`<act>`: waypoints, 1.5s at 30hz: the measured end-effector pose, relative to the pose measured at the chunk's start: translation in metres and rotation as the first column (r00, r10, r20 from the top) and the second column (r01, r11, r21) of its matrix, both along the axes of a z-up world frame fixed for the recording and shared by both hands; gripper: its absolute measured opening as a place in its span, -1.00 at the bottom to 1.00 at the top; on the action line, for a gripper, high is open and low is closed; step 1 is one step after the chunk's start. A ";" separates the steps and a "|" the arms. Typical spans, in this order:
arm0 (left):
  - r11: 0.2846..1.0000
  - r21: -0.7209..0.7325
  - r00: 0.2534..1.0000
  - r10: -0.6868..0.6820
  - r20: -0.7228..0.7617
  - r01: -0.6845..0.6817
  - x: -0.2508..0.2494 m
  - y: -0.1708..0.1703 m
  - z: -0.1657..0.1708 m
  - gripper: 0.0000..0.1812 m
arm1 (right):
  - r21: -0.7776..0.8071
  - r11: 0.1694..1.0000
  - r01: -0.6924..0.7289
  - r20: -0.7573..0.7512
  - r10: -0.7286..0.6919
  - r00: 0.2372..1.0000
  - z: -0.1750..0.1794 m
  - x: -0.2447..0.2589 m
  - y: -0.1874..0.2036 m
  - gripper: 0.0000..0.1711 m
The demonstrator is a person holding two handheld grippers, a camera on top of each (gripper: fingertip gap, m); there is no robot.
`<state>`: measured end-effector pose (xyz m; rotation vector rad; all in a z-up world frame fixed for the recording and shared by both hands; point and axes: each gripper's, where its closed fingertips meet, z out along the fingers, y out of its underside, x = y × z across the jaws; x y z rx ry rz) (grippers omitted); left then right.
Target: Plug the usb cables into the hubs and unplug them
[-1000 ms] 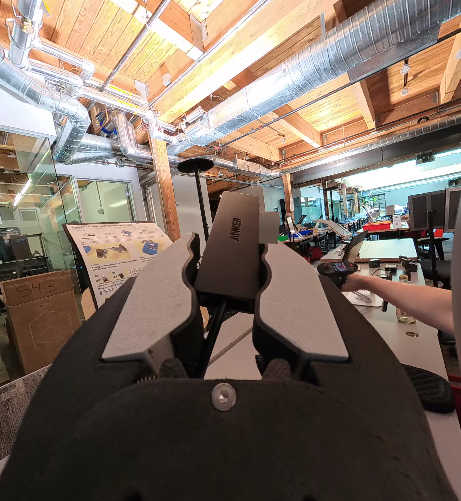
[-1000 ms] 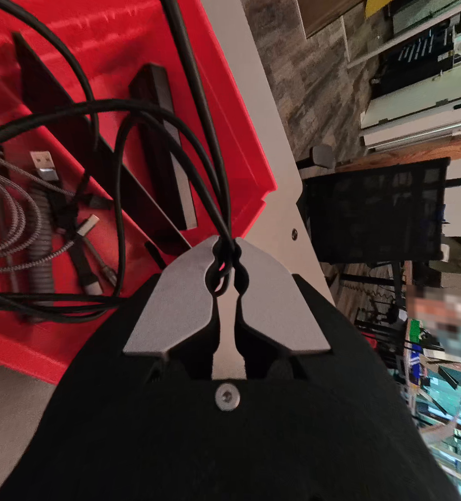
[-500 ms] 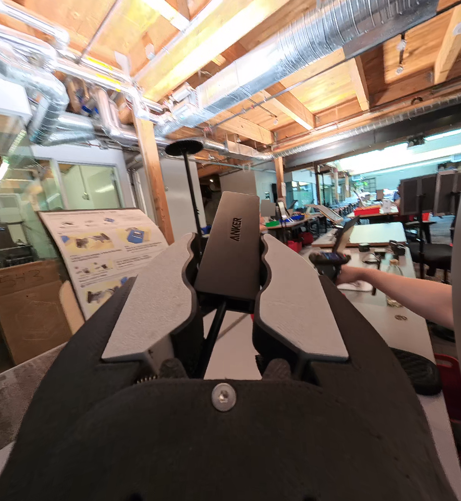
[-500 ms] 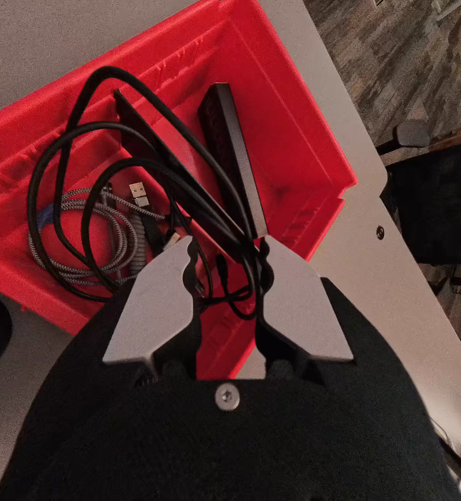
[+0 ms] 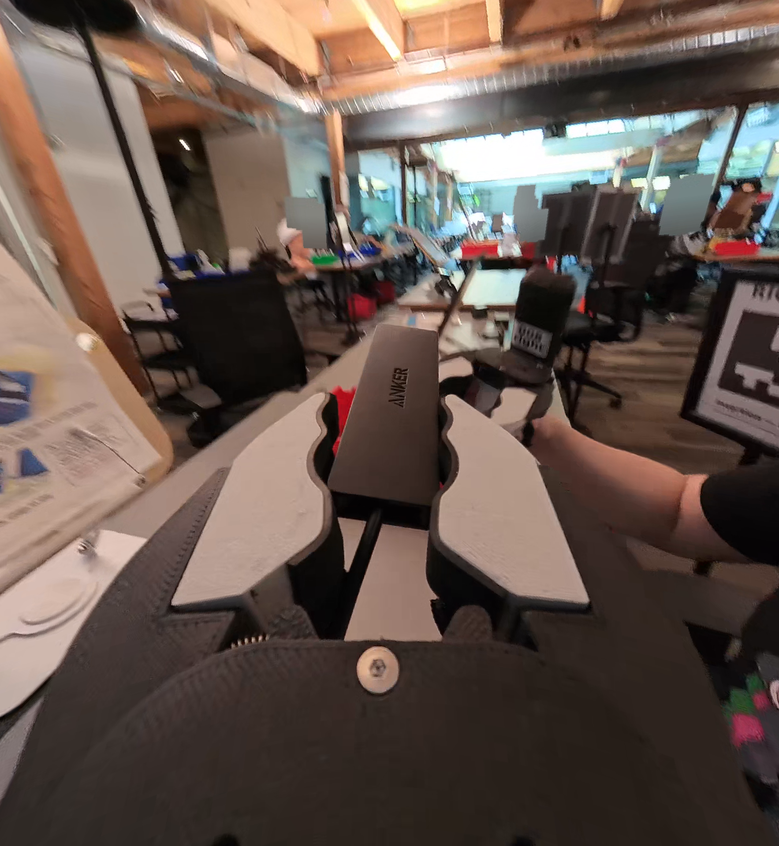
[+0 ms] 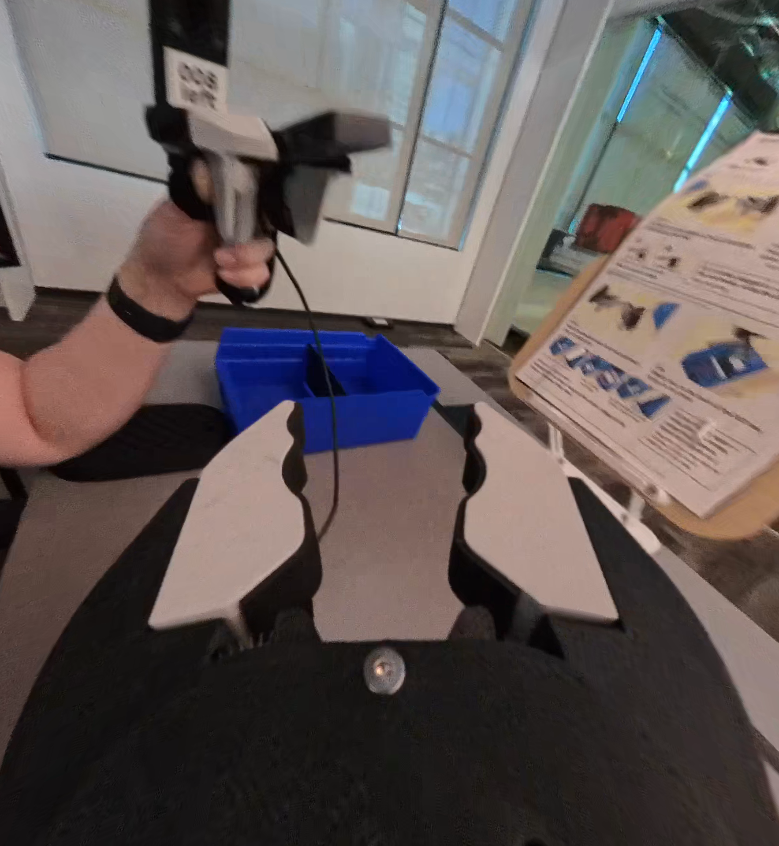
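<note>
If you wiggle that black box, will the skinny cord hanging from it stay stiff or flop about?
Probably flop: the thin black cord droops in a loose curve below the hub, clamped in the left gripper. The hub itself looks rigid, a flat hard bar. Its smooth sides might slip a little between the fingers.

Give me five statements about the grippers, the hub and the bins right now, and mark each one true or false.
1. The left gripper is shut on the dark USB hub. True.
2. The right gripper holds a bundle of black cables. False: its jaws stand open with nothing between them.
3. A thin black cable hangs down from the hub held in the left gripper. True.
4. The blue bin on the table is filled with cables. False: the part that shows holds only a dark divider.
5. The instruction sheet lies flat on the table. False: it stands tilted on a board.
</note>
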<state>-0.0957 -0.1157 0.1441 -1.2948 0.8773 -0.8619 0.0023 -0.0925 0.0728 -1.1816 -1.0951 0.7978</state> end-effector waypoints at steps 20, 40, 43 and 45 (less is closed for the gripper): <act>0.992 0.033 0.965 -0.112 -0.237 0.124 0.049 -0.001 -0.052 -0.55 | 0.067 0.957 -0.283 0.198 0.265 0.944 0.026 -0.046 -0.020 -0.52; 0.976 0.033 0.956 -0.204 -0.209 0.215 0.073 -0.011 -0.058 -0.55 | -0.048 0.932 -0.359 0.168 0.362 0.917 0.014 -0.033 -0.035 -0.53; 0.976 0.046 0.959 -0.199 -0.200 0.212 0.072 -0.012 -0.056 -0.55 | -0.036 0.931 -0.362 0.132 0.364 0.922 0.018 -0.033 -0.034 -0.53; 0.980 0.026 0.962 -0.191 -0.195 0.200 0.071 -0.009 -0.057 -0.53 | -0.009 0.940 -0.342 0.134 0.340 0.931 0.021 -0.034 -0.033 -0.54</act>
